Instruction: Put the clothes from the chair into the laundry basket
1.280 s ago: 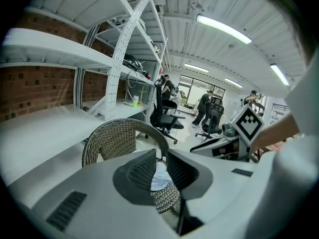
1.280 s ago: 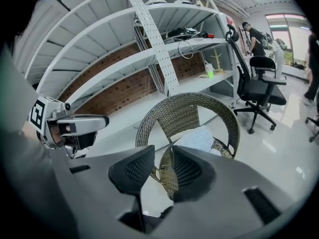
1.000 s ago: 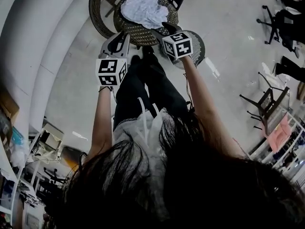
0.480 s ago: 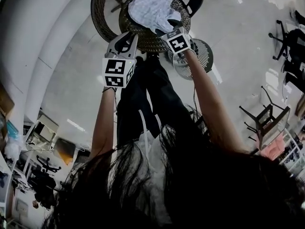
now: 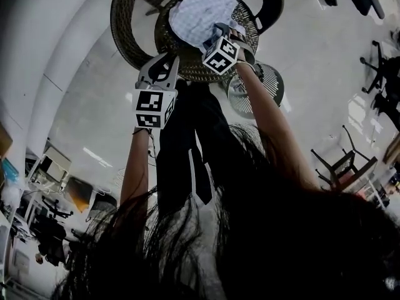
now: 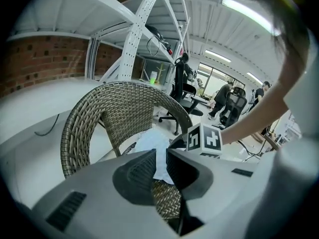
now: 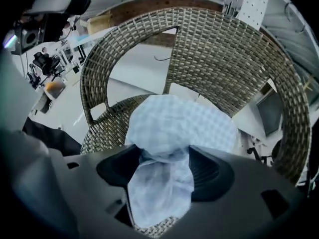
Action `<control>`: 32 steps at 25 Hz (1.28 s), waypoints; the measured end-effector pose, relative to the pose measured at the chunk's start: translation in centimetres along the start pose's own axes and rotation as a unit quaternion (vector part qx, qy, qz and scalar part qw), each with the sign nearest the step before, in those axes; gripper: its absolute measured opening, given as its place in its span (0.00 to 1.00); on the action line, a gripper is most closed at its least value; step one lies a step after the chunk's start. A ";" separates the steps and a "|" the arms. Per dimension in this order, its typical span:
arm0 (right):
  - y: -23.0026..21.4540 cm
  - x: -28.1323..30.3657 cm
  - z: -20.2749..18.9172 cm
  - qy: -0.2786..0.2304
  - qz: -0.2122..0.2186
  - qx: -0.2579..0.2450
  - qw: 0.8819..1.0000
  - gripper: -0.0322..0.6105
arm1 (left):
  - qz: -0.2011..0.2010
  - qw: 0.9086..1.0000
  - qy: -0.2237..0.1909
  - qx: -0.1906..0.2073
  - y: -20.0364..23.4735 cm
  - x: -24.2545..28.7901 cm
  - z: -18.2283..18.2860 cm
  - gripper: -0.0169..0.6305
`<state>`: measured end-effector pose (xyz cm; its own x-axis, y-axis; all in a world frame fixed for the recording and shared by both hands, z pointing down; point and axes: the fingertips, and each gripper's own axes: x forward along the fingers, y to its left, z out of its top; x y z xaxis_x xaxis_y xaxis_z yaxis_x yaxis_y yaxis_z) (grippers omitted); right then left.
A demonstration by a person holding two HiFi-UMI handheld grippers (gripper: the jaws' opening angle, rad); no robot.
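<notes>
Wicker chair (image 7: 224,49) seat carries the checked cloth (image 7: 174,118); the right hand-held gripper (image 7: 164,159), jaws just spread wide, straddles its bunched near edge, ready to pinch, while the left hand-held gripper (image 6: 160,158) hovers left, barely parted, empty

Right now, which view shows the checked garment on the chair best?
The right gripper view: the checked garment fills its centre, bunched between the jaws of the right gripper, which have just been opening. The head view shows it small on the wicker chair. The left gripper view shows only a pale sliver.
</notes>
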<state>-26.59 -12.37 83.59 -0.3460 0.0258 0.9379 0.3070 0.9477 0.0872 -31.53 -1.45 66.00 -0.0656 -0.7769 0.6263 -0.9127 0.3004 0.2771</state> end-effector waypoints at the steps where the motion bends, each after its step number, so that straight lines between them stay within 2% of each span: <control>1: -0.1 0.7 -0.1 0.005 0.006 -0.004 1.000 0.51 | 0.001 1.000 0.003 0.000 0.1 0.3 -0.2 0.14; 5: 0.0 3.8 -0.9 0.030 0.022 -0.022 0.999 0.51 | 0.007 1.000 0.011 -0.002 0.5 0.8 -0.7 0.14; 9: 0.5 5.6 -1.7 0.050 0.026 0.008 0.998 0.51 | 0.013 1.000 0.017 -0.005 1.0 0.7 -1.1 0.14; 17: 0.4 3.9 -1.2 0.036 0.061 0.110 0.991 0.26 | 0.014 1.000 0.023 -0.006 1.0 0.0 -1.4 0.14; 20: 0.4 1.8 -0.8 0.012 0.080 0.168 0.982 0.24 | 0.008 1.000 0.021 0.003 0.3 -0.3 -0.9 0.14; 24: 0.7 -1.6 -1.4 -0.013 0.076 0.231 0.970 0.23 | 0.003 1.000 0.016 0.013 -0.5 -1.3 0.1 0.14; 32: 4.2 -8.4 -0.7 -0.091 0.086 0.355 0.927 0.23 | -0.004 0.999 0.010 0.033 -1.8 -4.5 1.3 0.14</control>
<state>-21.81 -8.85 76.35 -0.5095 0.1879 0.8397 -0.2662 0.8935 -0.3615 -30.15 0.79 61.75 -0.0502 -0.7682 0.6382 -0.9379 0.2559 0.2343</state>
